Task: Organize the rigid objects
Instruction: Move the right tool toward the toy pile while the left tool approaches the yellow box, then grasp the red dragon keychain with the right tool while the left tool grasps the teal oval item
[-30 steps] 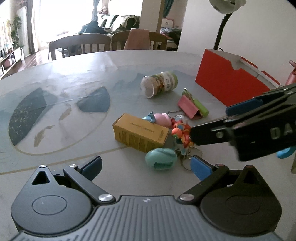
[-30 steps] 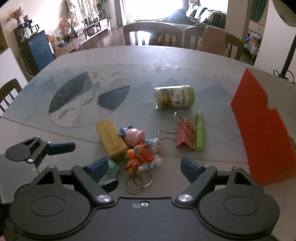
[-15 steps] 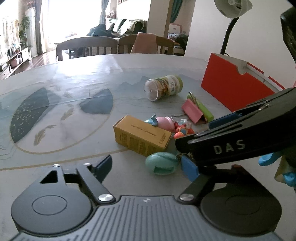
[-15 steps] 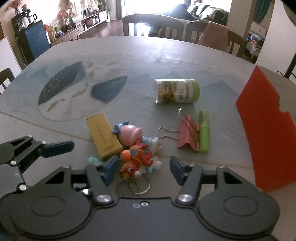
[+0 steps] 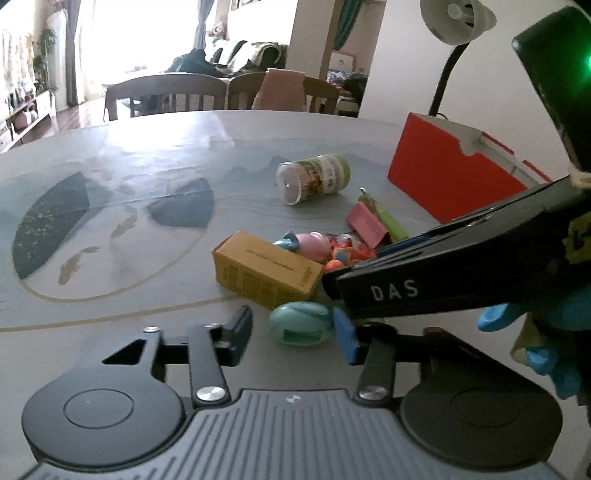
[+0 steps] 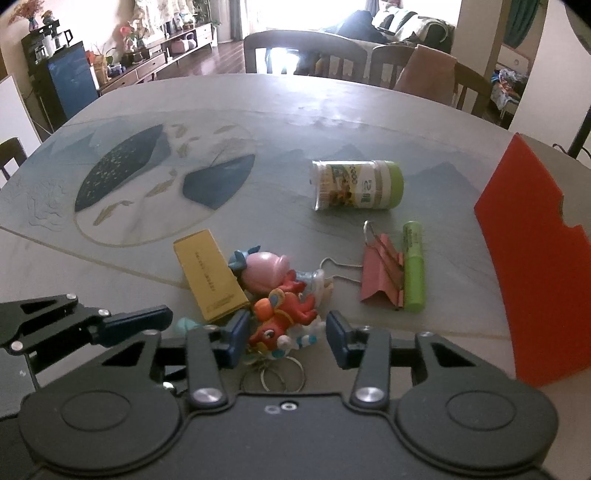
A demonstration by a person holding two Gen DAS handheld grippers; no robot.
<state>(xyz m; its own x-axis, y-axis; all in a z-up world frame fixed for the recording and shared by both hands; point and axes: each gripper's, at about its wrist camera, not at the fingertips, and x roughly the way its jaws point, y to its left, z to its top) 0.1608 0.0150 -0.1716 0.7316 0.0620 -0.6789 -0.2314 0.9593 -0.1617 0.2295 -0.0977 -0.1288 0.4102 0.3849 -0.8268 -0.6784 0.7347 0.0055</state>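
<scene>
A small heap lies on the table: a yellow box (image 5: 266, 271) (image 6: 208, 273), a teal egg-shaped toy (image 5: 301, 326), a pink figure (image 6: 264, 271), a red fish keychain (image 6: 282, 319) with key rings (image 6: 273, 376), a pink binder clip (image 6: 382, 275), a green marker (image 6: 413, 266) and a toothpick jar (image 6: 356, 184) on its side. My left gripper (image 5: 293, 338) is open with the teal toy between its fingers. My right gripper (image 6: 282, 338) is open around the red fish keychain, not touching it. The right gripper's body (image 5: 461, 269) crosses the left wrist view.
A red open-topped box (image 6: 532, 262) (image 5: 447, 177) stands at the table's right. A desk lamp (image 5: 452, 33) rises behind it. Chairs (image 6: 306, 51) line the far edge. The table has a painted oval pattern (image 6: 162, 184) on the left.
Both grippers have moved forward into the heap and narrowed. The left now brackets the teal toy; the right now brackets the red fish keychain.
</scene>
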